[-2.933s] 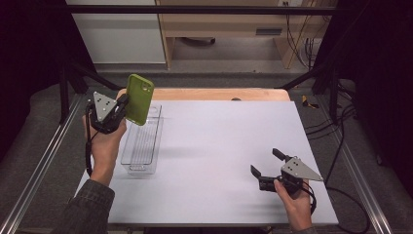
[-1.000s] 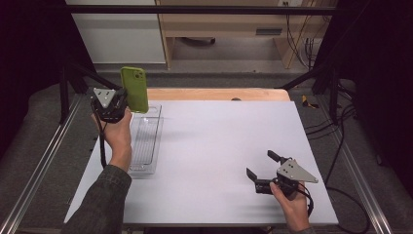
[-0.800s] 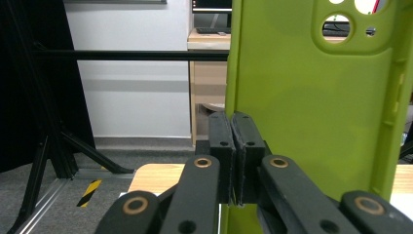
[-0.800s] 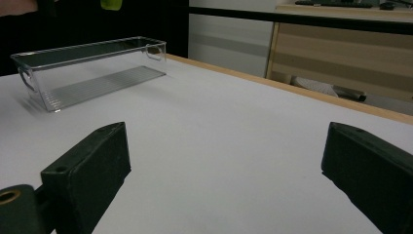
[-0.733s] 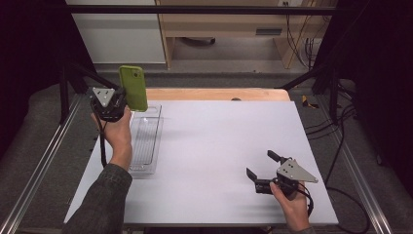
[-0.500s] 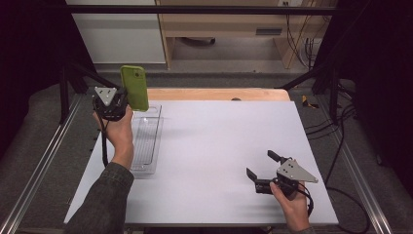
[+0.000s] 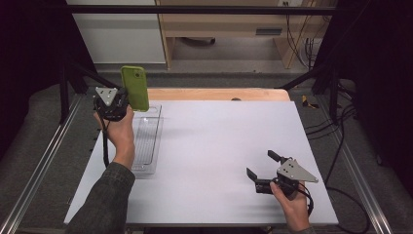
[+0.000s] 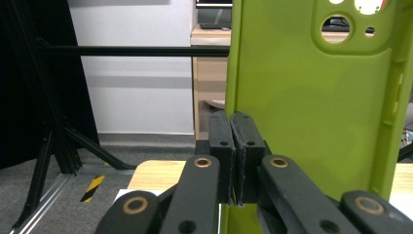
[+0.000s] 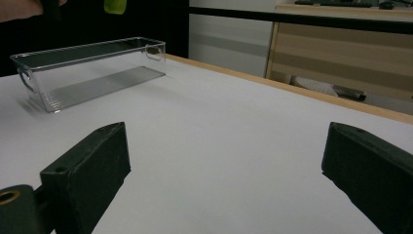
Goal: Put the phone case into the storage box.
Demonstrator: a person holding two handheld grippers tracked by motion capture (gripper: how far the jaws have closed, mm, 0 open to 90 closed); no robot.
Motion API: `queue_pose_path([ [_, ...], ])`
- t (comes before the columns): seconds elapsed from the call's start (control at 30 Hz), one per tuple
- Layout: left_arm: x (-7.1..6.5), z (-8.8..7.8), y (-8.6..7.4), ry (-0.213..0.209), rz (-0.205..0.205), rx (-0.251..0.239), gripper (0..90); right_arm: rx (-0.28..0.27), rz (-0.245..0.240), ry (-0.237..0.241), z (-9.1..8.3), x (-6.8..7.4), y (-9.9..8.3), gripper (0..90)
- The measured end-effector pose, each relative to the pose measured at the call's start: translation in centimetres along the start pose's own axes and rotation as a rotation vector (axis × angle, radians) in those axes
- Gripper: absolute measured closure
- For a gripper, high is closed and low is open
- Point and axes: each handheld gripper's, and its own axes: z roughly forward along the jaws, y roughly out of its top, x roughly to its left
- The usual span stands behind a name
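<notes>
Green phone case (image 7: 135,87) upright, clamped in left tool (image 7: 122,101), above clear tray (image 7: 146,141)

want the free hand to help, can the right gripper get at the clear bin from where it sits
Probably yes: the right gripper has open fingers, and only bare white table lies between it and the clear bin.

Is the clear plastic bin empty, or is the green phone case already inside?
Empty: the clear plastic bin holds nothing; the left gripper holds the green phone case above it.

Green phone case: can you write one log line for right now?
left gripper: shut on phone case, upright above clear bin | right gripper: jaws open, holding nothing, over table
</notes>
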Motion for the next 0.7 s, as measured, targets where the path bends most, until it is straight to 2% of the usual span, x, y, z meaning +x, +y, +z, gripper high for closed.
queue_pose_path([
  [0.7, -0.68, 0.48, -0.98, -0.012, -0.012, 0.021, 87.6, 0.001, -0.002, 0.001, -0.02, 0.00, 0.01, 3.6],
])
